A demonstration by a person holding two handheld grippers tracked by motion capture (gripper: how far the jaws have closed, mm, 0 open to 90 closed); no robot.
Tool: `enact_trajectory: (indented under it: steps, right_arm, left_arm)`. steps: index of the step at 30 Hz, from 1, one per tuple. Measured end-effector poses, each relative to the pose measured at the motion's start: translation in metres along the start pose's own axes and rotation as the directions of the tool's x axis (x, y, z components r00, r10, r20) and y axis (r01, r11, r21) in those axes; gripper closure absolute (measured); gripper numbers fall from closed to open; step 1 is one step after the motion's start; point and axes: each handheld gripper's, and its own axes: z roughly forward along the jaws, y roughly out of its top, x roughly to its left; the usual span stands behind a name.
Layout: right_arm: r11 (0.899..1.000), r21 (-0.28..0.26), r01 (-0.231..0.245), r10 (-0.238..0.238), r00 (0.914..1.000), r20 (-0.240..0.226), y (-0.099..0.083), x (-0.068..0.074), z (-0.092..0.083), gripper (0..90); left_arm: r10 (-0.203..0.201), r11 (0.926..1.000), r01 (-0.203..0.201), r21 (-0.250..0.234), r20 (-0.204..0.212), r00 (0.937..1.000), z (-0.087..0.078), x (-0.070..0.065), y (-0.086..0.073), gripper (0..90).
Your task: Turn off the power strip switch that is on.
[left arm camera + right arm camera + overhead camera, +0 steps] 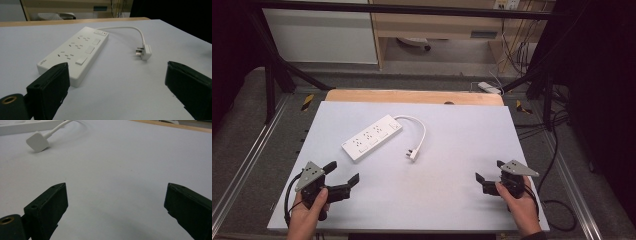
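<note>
Both tongs, left tongs [343,173] and right tongs [488,171], rested near the bench's [452,150] front corners, jaws apart and empty; beyond them a white power strip [372,137] lay toward the far edge, its plug [413,154] beside it

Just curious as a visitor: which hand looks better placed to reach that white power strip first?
Probably the left. Its open tool sits nearer the white plastic power strip, which lies just ahead of its jaws. The right tool, also open, faces bare table farther off.
</note>
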Motion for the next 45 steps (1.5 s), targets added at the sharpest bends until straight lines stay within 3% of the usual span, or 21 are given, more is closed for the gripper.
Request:
enact_trajectory:
  steps: [5, 26, 35, 45]
  right_arm:
    - [1.000, 0.020, -0.001, 0.001, 0.9999, -0.013, -0.001, 0.001, 0.002, 5.5]
    - [1.000, 0.013, -0.017, 0.017, 0.9999, 0.000, 0.001, 0.000, -0.001, 4.9]
    - [1.000, 0.008, -0.029, 0.029, 0.9996, 0.005, 0.001, -0.001, -0.003, 4.5]
    - [0.999, 0.010, -0.036, 0.036, 0.9994, 0.005, 0.001, -0.002, -0.003, 4.8]
  left_arm:
    - [0.002, 1.0000, -0.002, -0.001, -0.003, 1.0000, 0.000, 0.000, 0.000, 5.8]
    - [-0.001, 0.9992, 0.001, -0.040, -0.003, 1.0000, -0.007, -0.002, 0.003, 5.8]
    - [-0.012, 0.9973, 0.012, -0.073, 0.005, 0.9999, -0.011, -0.006, 0.012, 5.8]
    - [0.014, 0.9954, -0.011, -0.095, 0.033, 0.9994, -0.014, -0.015, 0.022, 4.7]
